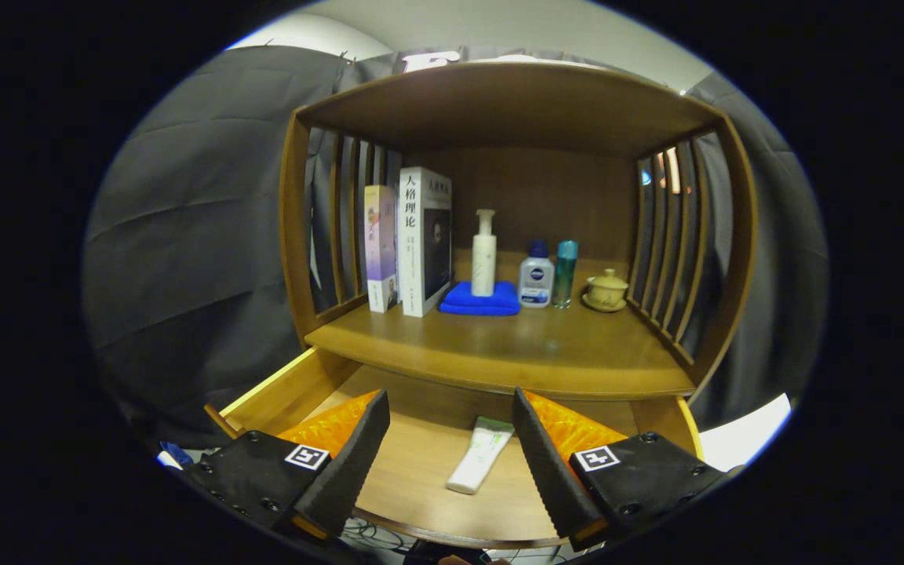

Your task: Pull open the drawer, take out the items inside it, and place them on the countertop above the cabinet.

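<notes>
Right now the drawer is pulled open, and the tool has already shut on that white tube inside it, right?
Not quite. In the gripper view the drawer is open, but the tool is open too: the white tube lies on the drawer floor between its spread fingers, untouched.

Wooden cabinet with slatted sides, black cloth wall, pale ceiling

Tube in drawer: far end tucked under countertop lip, between the spread fingers. Drawer back hidden under countertop. Bottle label beyond fingers too small to tell. Finger bases cut off.
</notes>
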Motion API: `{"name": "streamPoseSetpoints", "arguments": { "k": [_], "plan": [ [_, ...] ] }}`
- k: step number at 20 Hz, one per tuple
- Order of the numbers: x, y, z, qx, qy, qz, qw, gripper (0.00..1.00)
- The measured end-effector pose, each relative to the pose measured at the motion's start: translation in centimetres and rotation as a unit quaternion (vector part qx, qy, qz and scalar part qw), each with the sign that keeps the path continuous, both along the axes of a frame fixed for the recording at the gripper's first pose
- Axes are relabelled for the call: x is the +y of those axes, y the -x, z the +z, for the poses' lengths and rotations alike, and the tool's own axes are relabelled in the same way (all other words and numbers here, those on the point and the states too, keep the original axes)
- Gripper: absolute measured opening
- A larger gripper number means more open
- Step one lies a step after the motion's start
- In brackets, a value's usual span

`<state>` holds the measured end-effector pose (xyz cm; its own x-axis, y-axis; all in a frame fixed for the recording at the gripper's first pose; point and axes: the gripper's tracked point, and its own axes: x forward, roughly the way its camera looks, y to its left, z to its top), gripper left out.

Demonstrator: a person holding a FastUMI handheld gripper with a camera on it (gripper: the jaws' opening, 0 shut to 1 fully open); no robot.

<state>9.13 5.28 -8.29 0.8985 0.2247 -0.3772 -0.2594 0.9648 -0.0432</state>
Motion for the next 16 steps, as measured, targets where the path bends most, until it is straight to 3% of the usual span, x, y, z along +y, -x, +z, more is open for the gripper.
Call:
{"name": "streamPoseSetpoints", "arguments": {
  "k": [4, 8, 12, 16],
  "plan": [
    [0.0, -1.4, -2.8, 0.088, 0.011, 0.036, 0.995, 0.98],
    [-2.0, -2.9, -6.7, 0.169, 0.031, 0.023, 0.985, 0.98],
    [-2.6, -3.6, -9.4, 0.259, 0.017, 0.018, 0.966, 0.96],
    [-3.3, -5.0, -10.9, 0.308, 0.029, 0.013, 0.951, 0.96]
  ]
}}
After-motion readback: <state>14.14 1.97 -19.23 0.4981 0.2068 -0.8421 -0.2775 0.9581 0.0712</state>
